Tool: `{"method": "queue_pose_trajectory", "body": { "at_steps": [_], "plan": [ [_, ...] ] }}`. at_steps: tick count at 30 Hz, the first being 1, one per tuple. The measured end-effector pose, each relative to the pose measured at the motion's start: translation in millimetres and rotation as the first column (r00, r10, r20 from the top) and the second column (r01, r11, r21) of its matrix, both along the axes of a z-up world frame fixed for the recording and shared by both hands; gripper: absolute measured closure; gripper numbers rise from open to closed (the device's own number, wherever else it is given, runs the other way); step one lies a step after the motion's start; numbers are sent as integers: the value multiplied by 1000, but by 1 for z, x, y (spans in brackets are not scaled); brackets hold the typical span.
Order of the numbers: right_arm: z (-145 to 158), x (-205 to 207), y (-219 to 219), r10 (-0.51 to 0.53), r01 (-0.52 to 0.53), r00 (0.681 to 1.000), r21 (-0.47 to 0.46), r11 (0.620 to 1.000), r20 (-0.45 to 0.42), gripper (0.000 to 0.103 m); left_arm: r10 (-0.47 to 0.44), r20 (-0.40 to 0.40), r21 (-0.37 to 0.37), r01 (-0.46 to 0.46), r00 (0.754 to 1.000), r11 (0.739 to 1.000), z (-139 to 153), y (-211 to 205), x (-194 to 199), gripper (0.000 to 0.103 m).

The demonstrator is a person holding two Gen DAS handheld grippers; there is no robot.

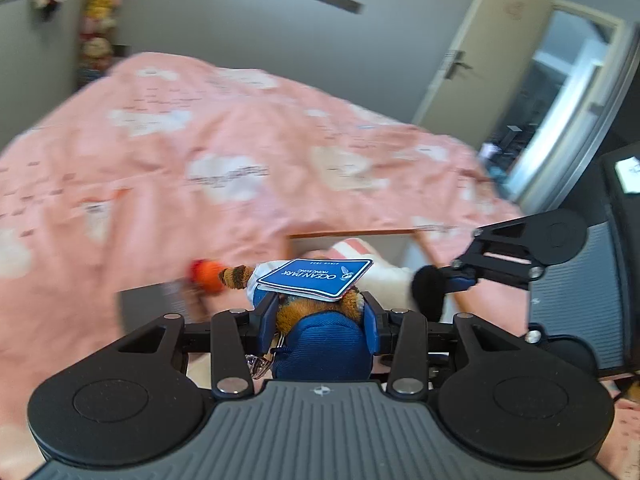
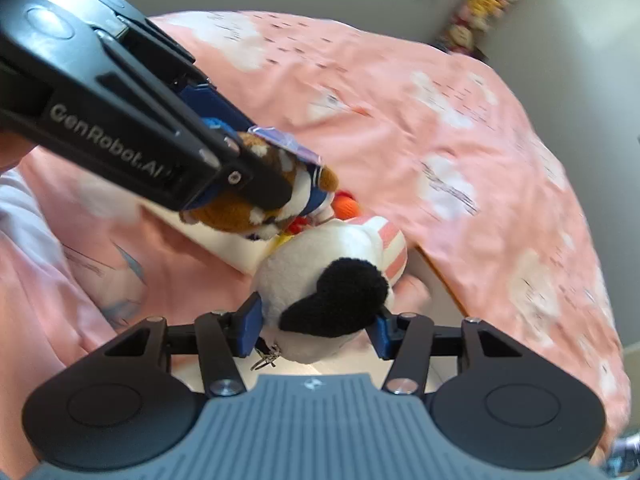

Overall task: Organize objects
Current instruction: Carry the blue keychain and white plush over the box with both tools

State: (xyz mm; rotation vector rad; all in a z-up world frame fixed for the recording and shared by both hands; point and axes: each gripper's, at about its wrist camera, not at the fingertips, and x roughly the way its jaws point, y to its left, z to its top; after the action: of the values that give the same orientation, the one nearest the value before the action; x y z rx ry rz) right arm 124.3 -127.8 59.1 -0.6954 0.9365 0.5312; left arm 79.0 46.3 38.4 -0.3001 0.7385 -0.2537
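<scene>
At the bottom of the left wrist view, the left gripper (image 1: pixel 320 316) was clenched on a small brown plush animal in a blue fabric outfit (image 1: pixel 320 340), its blue pads pressed into the stuffed body on either side. A blue rectangular paper tag printed with white lettering (image 1: pixel 316 278) lay flat across the top of the toy, just beyond the pads, and a striped brown tail poked out to the left. The toy looked light and very soft — it would give under the pads rather than slip, so a hold across the thick middle seemed safest; the loose tag and tail would make poor places to grip.

In the lower centre of the right wrist view, the right gripper (image 2: pixel 316 324) was grasping a round white plush toy with a large black patch (image 2: pixel 320 280), its pads sunk into the fluffy sides. A small metal clasp hung near the left pad. It too appeared light and squashy, best held across its bulk — not by the pink-and-white striped part at its far end.

Further off, the two toys hung close together above a pale box-like container (image 2: pixel 240 248), with a blurred orange soft object (image 1: pixel 206 276) behind them. Beyond lay a pink quilt with white patches (image 1: pixel 200 140), filling the middle of both frames, and a cream door (image 1: pixel 480 52) at upper right.
</scene>
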Motion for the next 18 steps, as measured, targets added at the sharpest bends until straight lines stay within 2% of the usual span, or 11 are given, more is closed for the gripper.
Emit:
{"method": "queue_pose_trajectory", "body": {
  "at_steps": [6, 9, 13, 18],
  "plan": [
    [-11, 14, -55, -163, 162, 986, -55, 985, -22, 48, -106, -24, -141, 102, 994, 985, -17, -23, 46, 55],
    [-29, 30, -79, -228, 226, 972, -55, 973, -48, 48, -127, -38, -161, 119, 991, 980, -35, -39, 66, 55],
    [-53, 42, -96, -257, 255, 962, -37, 966, -95, 48, -139, -65, -218, 122, 988, 968, -62, -57, 89, 55],
    [-79, 56, -104, -194, 188, 977, -74, 979, -92, 48, -112, -71, -184, 98, 991, 978, -88, -74, 110, 55]
  ]
}}
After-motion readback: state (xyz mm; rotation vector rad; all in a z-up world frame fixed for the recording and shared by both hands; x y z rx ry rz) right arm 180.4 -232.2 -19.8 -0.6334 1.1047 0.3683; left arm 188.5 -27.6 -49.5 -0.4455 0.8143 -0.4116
